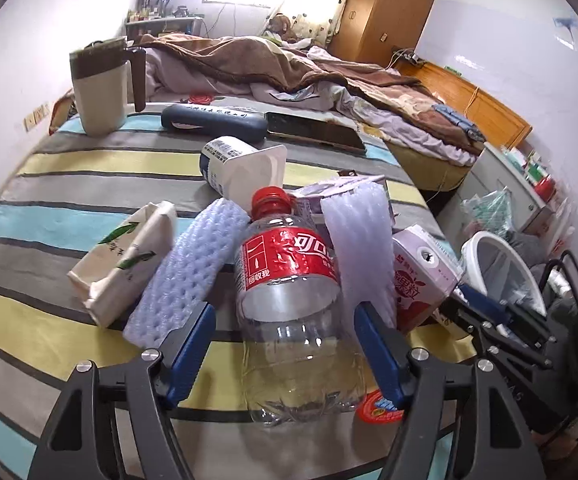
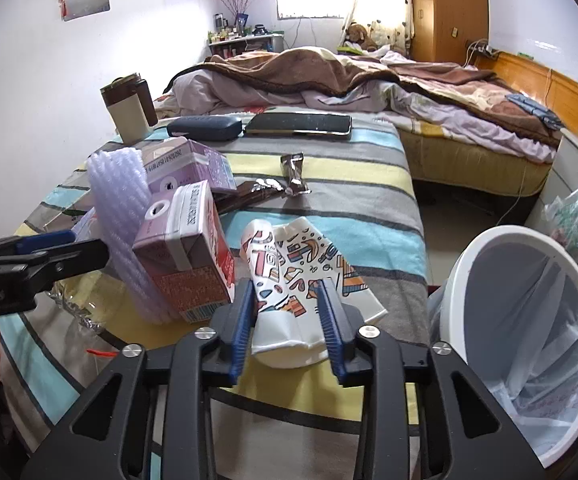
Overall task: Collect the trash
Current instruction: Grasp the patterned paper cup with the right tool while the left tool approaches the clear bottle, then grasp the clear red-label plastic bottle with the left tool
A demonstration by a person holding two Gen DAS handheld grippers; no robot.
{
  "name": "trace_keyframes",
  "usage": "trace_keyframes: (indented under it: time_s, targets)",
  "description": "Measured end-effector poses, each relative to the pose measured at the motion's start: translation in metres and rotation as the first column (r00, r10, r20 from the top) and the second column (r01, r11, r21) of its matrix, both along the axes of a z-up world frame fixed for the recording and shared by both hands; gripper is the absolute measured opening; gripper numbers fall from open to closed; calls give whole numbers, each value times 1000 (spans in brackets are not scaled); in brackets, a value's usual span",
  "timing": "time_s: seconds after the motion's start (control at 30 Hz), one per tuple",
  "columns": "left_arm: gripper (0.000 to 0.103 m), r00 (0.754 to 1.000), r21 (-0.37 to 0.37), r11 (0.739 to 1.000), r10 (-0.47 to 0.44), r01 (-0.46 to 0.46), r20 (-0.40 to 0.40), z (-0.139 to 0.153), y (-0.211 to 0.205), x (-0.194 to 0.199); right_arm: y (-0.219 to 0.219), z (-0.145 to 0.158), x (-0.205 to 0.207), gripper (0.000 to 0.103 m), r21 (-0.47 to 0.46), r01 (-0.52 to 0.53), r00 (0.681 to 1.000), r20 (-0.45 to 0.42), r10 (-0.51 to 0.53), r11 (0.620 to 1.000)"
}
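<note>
Left wrist: left gripper point(image 1: 285, 322) wide around crinkled clear bottle point(image 1: 289, 300); right gripper point(image 2: 287, 300) clamping crushed paper cup point(image 2: 289, 280).

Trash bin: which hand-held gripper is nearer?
Right. The right hand-held gripper, closed on a crushed paper cup, sits just beside the white trash bin. The left hand-held gripper, around the plastic bottle, is farther away across the table.

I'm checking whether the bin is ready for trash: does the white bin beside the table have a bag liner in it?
Yes, the right wrist view shows a clear plastic liner inside the white bin.
</note>
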State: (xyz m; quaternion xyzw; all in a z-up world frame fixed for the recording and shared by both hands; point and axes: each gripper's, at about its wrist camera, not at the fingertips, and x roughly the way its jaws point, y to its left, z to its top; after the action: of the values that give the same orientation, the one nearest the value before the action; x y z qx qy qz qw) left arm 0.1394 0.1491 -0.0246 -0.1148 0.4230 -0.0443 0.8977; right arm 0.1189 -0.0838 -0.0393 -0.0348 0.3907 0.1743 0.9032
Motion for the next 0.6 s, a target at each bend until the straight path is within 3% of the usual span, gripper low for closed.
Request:
trace_keyframes:
  time_s: [0.07,0.27,0.47,0.6]
  targets:
    - [72,1000,-3,1000,-1,1,6,-1,0,3,-1,-2,1,24,3,5,1000,-11,-5,1000]
    - [69,1000,-7,1000,28,-28,-3,-3,2,10,1,-2,1,24,7,0,1000,-22,0,1000]
    - [69,997,-58,996,74,-73,8,-2,20,11,2,-3,3,24,9,1,1000,-25,-1,1000]
    - [69,998,4,998,60,-60,-11,-2,14,11,2,-4,4,24,10,1,1000,-27,-1,1000]
